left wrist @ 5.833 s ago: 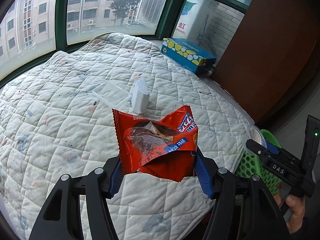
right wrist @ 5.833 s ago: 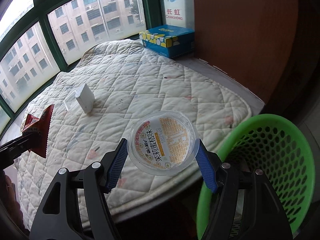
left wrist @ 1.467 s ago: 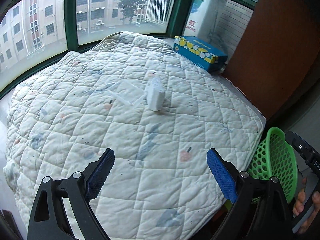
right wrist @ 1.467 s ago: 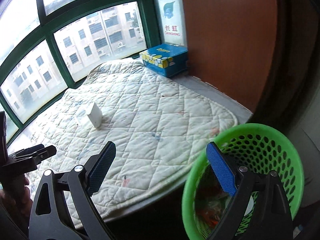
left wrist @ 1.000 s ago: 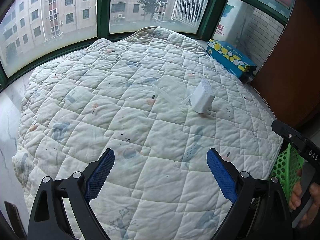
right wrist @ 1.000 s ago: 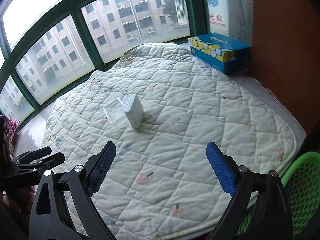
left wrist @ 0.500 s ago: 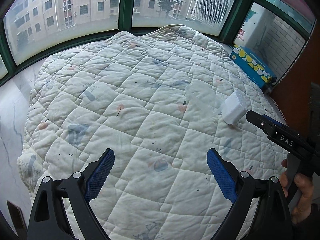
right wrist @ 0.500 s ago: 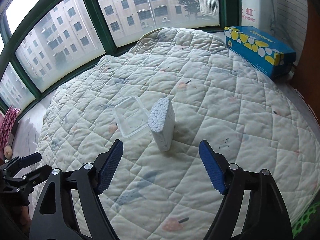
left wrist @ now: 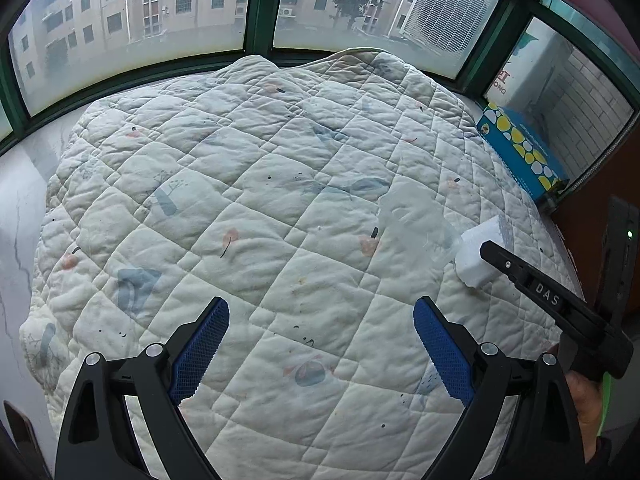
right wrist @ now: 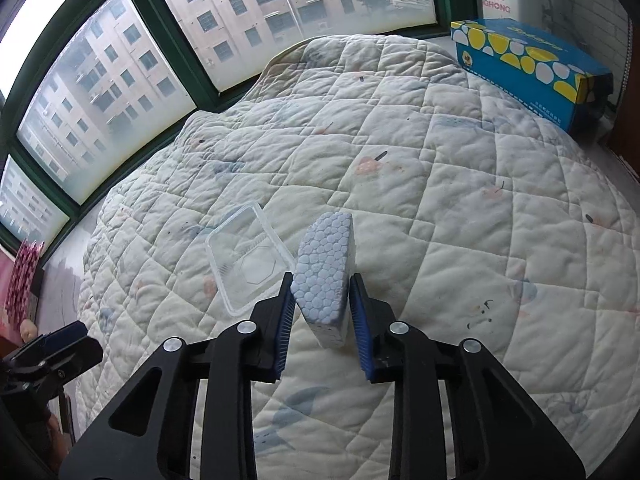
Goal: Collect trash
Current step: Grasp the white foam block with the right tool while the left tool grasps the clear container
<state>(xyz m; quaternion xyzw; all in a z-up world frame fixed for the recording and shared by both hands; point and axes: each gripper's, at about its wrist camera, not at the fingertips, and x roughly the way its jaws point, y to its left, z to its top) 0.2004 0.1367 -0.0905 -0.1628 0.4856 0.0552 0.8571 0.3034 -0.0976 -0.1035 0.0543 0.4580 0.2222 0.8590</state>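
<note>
A white foam block (right wrist: 326,276) stands on edge on the quilted mattress (right wrist: 460,208). My right gripper (right wrist: 322,304) is closed around it, blue pads against both sides. A clear plastic tray (right wrist: 248,258) lies just left of the block. In the left wrist view the foam block (left wrist: 478,254) and the clear tray (left wrist: 416,220) are at the right, with the right gripper's finger (left wrist: 536,292) over the block. My left gripper (left wrist: 320,344) is wide open and empty above the quilt's near part.
A blue and yellow box (right wrist: 528,66) lies at the far right corner by the window; it also shows in the left wrist view (left wrist: 520,152). Green-framed windows (left wrist: 256,4) ring the far side. A brown wall (left wrist: 600,220) stands at the right.
My right gripper moved forward and closed on the foam block. My left gripper swung left, still open. Earlier, both grippers held trash and have since let it go.
</note>
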